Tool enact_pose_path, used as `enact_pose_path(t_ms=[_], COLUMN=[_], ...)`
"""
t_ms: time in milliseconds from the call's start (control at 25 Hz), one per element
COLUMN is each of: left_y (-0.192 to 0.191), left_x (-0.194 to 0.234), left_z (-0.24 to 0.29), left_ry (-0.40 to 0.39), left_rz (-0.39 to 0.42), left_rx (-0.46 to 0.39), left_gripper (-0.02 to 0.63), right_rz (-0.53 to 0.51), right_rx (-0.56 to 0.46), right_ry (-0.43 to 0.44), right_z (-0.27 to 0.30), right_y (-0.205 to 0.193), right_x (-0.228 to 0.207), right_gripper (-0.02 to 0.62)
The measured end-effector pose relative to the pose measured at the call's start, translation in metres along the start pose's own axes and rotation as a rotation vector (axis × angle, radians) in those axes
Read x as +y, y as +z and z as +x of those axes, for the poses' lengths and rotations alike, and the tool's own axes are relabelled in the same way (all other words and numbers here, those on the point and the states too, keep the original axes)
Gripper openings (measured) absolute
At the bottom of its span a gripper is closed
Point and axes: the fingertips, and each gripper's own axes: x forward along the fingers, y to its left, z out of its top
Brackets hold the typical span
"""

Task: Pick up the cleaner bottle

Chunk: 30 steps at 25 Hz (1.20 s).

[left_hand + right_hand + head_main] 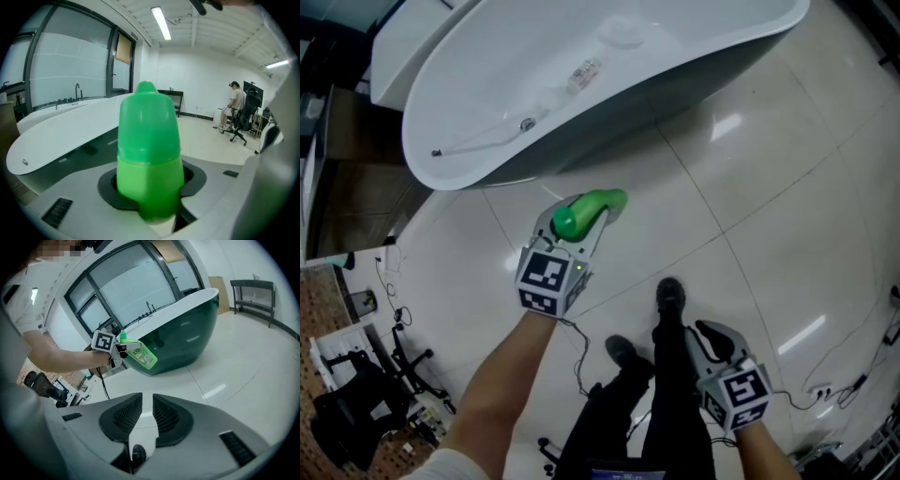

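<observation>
- Left gripper [579, 227] pinches the green cleaner bottle [594, 203], held clear of the glossy tiled floor [769, 216].
- Bathtub [703, 86] just beyond the bottle; nothing between them.
- Right gripper [143, 401]: jaws narrowly apart, empty, near the person's shoes [671, 295].

I'm watching the head camera looking steeply down from above onto the glossy floor [750, 187], with the bathtub [581, 103] crossing the top of the frame. The left hand-held gripper [577, 225] camera is sitting right behind the cleaner bottle [149, 154], facing roughly level along the bathtub's rim. The right hand-held gripper [146, 401] camera is facing the bathtub's dark side from farther back, sharing bathtub, cleaner bottle and left hand-held gripper with the head view.
</observation>
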Motion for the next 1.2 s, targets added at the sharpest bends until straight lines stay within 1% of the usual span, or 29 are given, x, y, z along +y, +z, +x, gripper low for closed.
enact_pose_path(t_ms=[240,480,680,920,1080,1200], left_y=[0.027,0.058,0.080,0.093,0.105,0.112], left_x=[-0.006,-0.015,-0.020,-0.027,-0.032,-0.036], left_z=[-0.046,-0.093,-0.138,-0.185,-0.211,-0.230], left_ry=[0.016,0.020,0.019,0.026,0.031,0.034], left_rz=[-0.004,-0.004,-0.009,-0.027,-0.032,-0.050], left_rx=[-0.041,-0.092,-0.124,-0.147,-0.165,-0.171], left_gripper=[0.175,0.175,0.175,0.175,0.175,0.175], right_rz=[-0.031,-0.057,-0.087,-0.129,-0.153,-0.160], right_rx=[-0.015,-0.045,-0.062,-0.077,-0.090,-0.090], right_ry=[-0.012,-0.021,-0.020,-0.022,-0.044,-0.055], right_z=[-0.022,-0.044,-0.061,-0.083,-0.101,-0.112], right_y=[0.002,0.014,0.026,0.038,0.040,0.039], right_x=[0.018,0.037,0.063,0.091,0.099,0.104], right_gripper=[0.075,0.075,0.075,0.075,0.075,0.075])
